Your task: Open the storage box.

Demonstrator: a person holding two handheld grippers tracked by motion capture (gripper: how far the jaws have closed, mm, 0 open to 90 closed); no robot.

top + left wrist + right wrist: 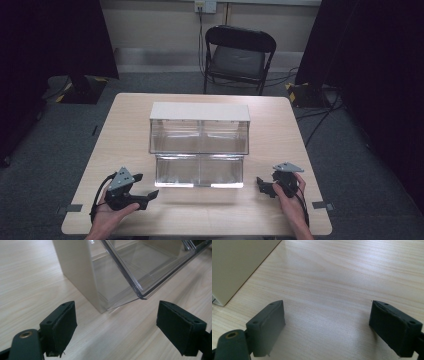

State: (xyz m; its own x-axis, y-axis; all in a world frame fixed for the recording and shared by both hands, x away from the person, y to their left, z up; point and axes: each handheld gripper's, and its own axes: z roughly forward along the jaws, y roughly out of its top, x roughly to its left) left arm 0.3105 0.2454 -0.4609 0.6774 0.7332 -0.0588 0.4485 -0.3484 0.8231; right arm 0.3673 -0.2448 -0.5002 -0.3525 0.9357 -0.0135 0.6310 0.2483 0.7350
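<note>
Both claws are being held released over the bench [125, 115]. The left claw [150, 196] is being aimed at the clear tilt-out bin organizer [199, 145]. The right claw [264, 186] is being kept beside it.

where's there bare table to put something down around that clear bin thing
Bare wood lies left of the bin unit out to the table edge, likewise to its right, plus a narrow strip behind it. The front strip is crowded: the open left claw and open right claw sit at its ends, leaving a gap mid-front.
</note>
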